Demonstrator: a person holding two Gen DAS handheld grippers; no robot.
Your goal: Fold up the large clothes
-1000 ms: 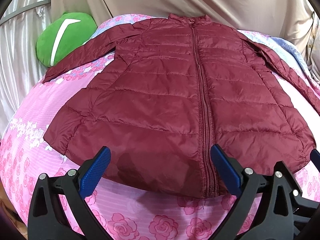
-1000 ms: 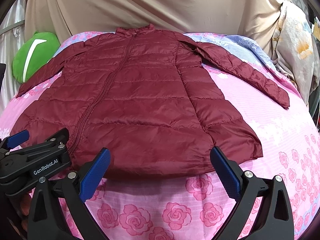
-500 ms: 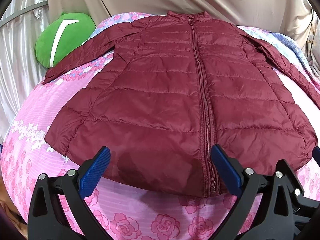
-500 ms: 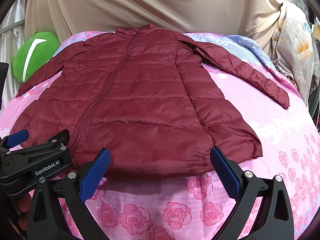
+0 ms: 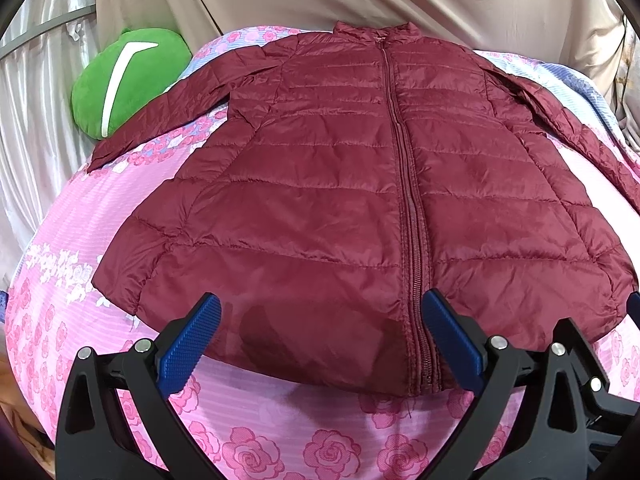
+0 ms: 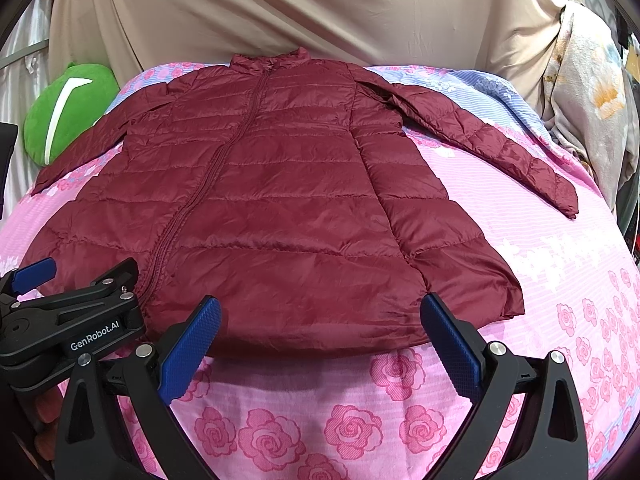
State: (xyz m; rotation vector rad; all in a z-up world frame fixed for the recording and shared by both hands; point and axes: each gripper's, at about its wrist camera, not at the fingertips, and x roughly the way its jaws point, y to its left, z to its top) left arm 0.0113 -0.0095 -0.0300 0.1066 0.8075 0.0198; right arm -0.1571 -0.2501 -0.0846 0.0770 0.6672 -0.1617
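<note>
A maroon quilted jacket [image 5: 340, 200] [image 6: 272, 208] lies flat and zipped on a pink rose-print bed cover, collar at the far side, both sleeves spread outward. My left gripper [image 5: 320, 344] hovers open over the hem just left of the zipper, nothing between its blue pads. My right gripper [image 6: 320, 344] is open above the hem's right half, also holding nothing. The left gripper's black body [image 6: 72, 324] shows at the lower left of the right wrist view.
A green plush cushion [image 5: 128, 80] sits at the bed's far left by the left sleeve. Beige cloth [image 6: 280, 8] hangs behind the bed, and a floral fabric [image 6: 592, 100] hangs at the right. Pink bed cover [image 6: 560, 272] lies bare right of the jacket.
The left wrist view has shifted slightly so the jacket sits a little further right and lower. The right gripper and the jacket are unmoved.
</note>
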